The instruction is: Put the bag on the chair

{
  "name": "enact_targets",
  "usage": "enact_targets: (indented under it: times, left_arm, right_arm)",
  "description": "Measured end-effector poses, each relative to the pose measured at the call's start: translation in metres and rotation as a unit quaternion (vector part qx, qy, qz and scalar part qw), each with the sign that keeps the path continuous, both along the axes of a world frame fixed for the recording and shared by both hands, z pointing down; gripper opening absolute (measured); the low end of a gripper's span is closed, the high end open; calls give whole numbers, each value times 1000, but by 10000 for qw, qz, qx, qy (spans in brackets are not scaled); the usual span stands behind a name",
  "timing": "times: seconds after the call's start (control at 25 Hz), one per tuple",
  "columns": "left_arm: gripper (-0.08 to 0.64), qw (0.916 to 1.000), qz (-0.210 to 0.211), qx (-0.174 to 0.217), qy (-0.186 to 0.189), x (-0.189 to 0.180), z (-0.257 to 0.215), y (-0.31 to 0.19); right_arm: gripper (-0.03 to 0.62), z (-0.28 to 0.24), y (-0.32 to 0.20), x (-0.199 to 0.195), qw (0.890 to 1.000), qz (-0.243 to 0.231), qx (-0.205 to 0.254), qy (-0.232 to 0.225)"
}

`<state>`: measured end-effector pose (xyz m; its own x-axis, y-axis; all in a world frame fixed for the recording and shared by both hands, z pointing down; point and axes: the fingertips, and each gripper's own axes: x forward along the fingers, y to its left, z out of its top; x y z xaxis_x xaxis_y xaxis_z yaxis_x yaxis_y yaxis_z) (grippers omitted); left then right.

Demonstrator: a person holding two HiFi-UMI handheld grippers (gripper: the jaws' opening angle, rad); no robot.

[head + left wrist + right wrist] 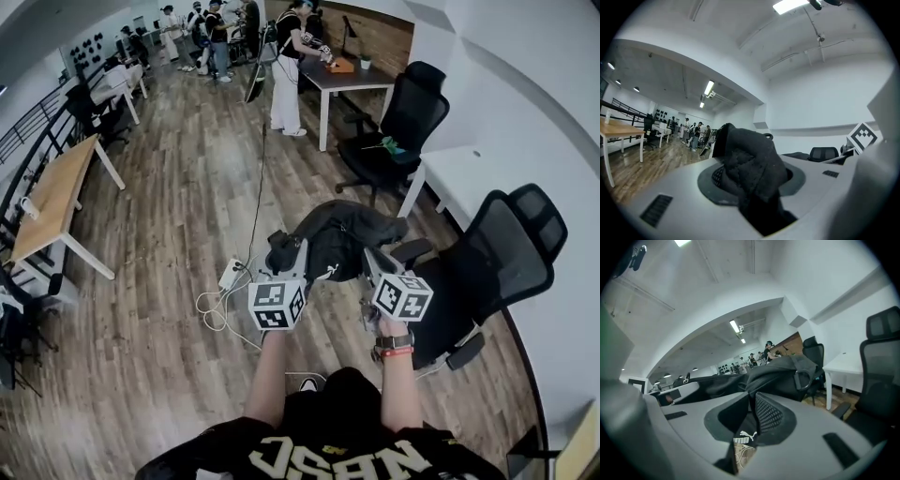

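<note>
The left gripper (752,180) is clamped on a thick, quilted fold of the black bag (342,234), which fills the gap between its jaws. The right gripper (752,420) has its jaws drawn nearly together on a much thinner flap of the same bag, the part with a white printed logo. Between the two grips the bag hangs off the floor, just beside the near chair (497,253) on the side of its armrest and about level with its seat; it is not yet on it. It droops and creases between the grips, so I judge it soft and limp, with no frame to hold its shape and probably little inside. It should be light to carry but will fold and swing instead of moving as one piece. The padded fold on the left looks the surer hold. The thin flap on the right could slide through the pads, and the strap with the ring (805,379), seen beyond the right jaws, would likely be a firmer place to take it. Farther from the chair than the bag, a power strip (230,274) and loose cables lie on the wooden floor (187,216). Behind the chair runs a white desk (469,173).
</note>
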<state>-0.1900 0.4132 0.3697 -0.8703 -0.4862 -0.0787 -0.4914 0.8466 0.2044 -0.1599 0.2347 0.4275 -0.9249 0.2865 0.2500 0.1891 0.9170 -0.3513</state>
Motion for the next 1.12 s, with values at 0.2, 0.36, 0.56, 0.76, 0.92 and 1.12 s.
enact_targets:
  times: [0.2,0.36,0.56,0.76,0.92,1.12]
  left_arm:
    - [181,9979,582,-104,245,-18,22,-43]
    - [186,9937,1018,-221,424,-32,38,-92]
    - [189,9869,1509,-331,461,-53,44,-169]
    - [194,9766,2057,-556,275,-77,39,-260]
    - [206,9644,2549,-677,210,-90,37,-339]
    - [207,9529,2937,-704,287,-105,42,-407]
  right_arm:
    - [41,26,-36,4,9983,479,71,319]
    - [43,46,-81,5,9954,759,73,577]
    - [44,42,-152,0,9896,1337,-24,524]
    - [44,54,-233,-21,9844,1655,-285,528]
    - [43,48,-308,-37,9813,1759,-271,733]
    - [43,61,-372,-36,9722,2107,-616,809]
